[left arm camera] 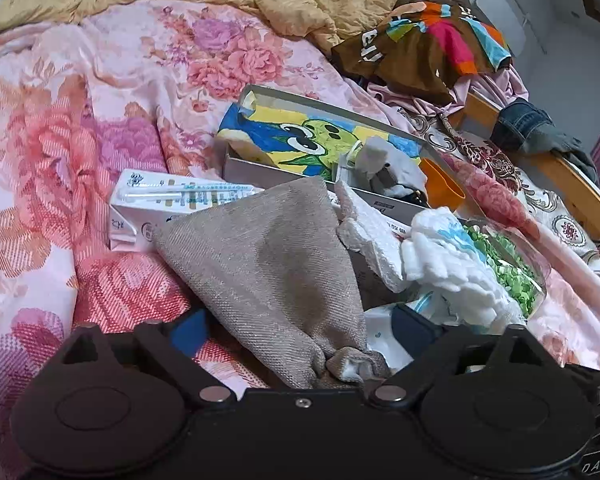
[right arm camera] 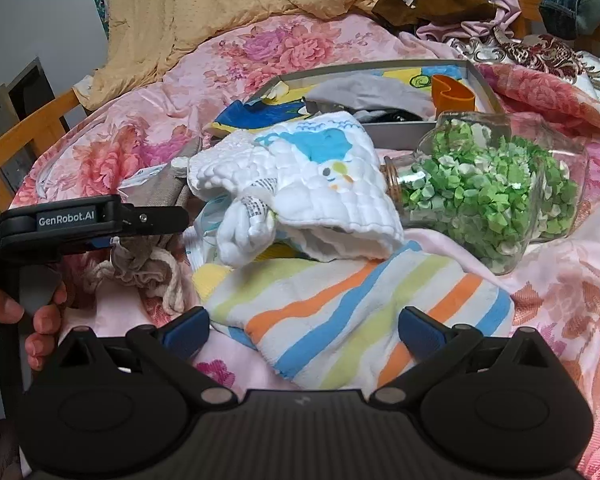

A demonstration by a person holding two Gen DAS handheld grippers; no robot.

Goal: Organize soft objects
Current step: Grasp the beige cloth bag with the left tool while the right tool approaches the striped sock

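While both tools stand apart, the left tool straddles the grey pouch without pinching it, and the right tool straddles the striped towel on the bed; beyond lie white cloth, jar, box.

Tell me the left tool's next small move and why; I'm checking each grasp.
Probably close the left tool on the gathered neck of the grey drawstring pouch. Its fingers stand open on either side of that bunched fabric, not yet pressing it, so closing should secure it for lifting.
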